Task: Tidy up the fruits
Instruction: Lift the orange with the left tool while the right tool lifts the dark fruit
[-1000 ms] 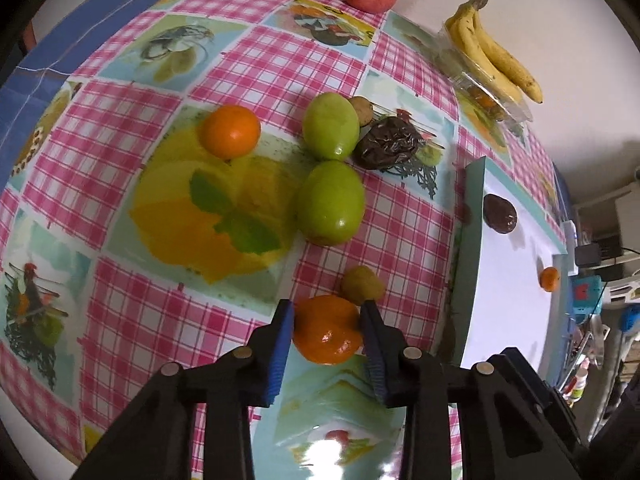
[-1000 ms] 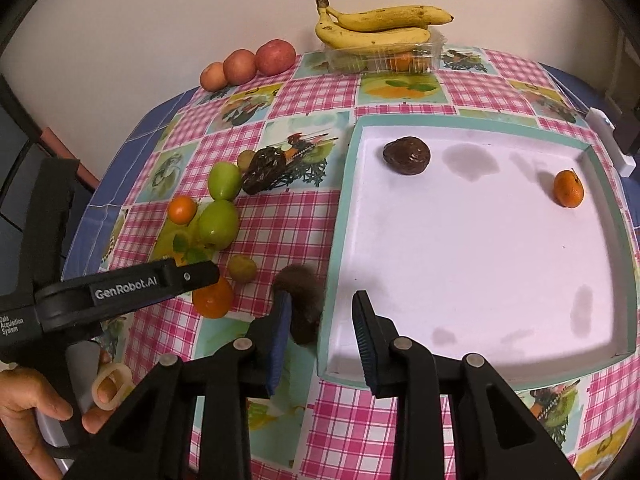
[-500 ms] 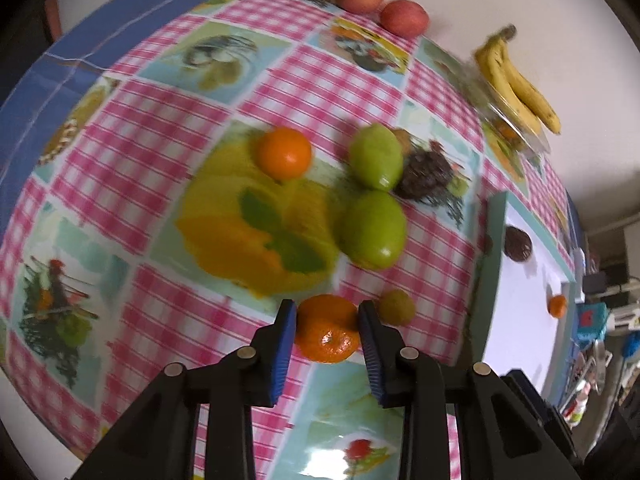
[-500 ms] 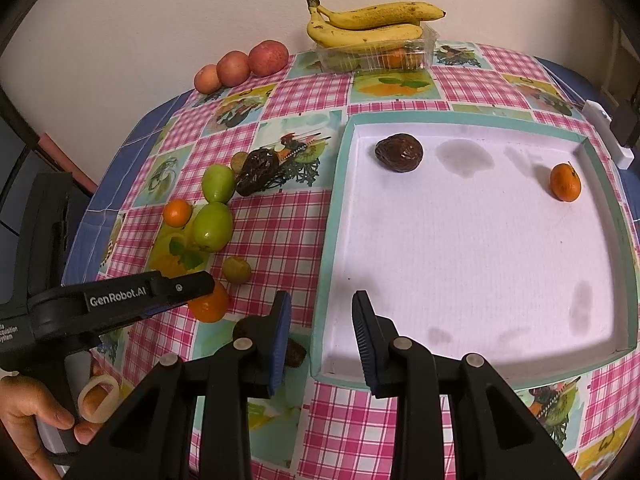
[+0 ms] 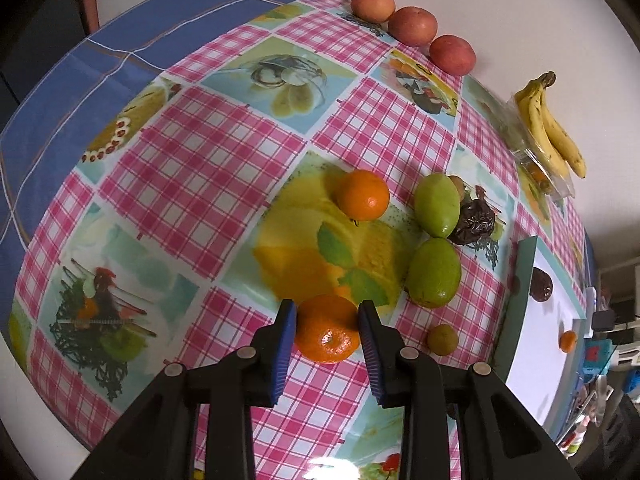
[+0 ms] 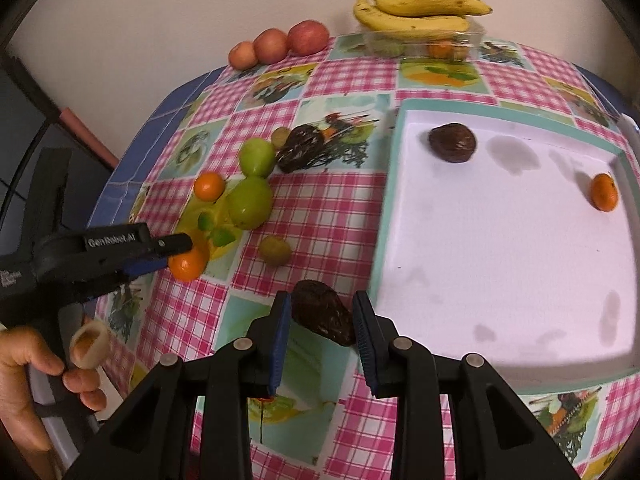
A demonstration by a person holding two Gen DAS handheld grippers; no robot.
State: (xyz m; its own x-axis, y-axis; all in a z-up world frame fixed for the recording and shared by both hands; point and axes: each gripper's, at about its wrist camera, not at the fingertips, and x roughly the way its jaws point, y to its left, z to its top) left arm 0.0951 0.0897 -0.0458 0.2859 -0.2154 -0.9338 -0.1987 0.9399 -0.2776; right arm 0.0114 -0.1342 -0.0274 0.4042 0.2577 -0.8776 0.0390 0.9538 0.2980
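Note:
My left gripper [image 5: 327, 330] is shut on an orange mandarin [image 5: 327, 334], held just above the checked tablecloth; it also shows in the right wrist view [image 6: 176, 254]. My right gripper [image 6: 320, 320] has its jaws around a dark wrinkled fruit [image 6: 324, 312] that lies on the cloth beside the tray's left rim [image 6: 382, 240]. The white tray holds another dark fruit [image 6: 453, 143] and a mandarin [image 6: 604, 192]. On the cloth lie a second mandarin [image 5: 363, 195], two green fruits [image 5: 437, 205] [image 5: 434, 272], a dark wrinkled fruit [image 5: 474, 222] and a small olive-green fruit [image 5: 442, 339].
Three red apples [image 6: 276, 44] line the far edge by the wall. Bananas [image 6: 420, 10] lie on a clear plastic box [image 6: 424, 42] at the back. A hand [image 6: 24, 384] holds the left gripper's handle at the table's left edge.
My left gripper has carried the mandarin back and to the left, away from the tray. My right gripper has come down around the dark fruit beside the tray.

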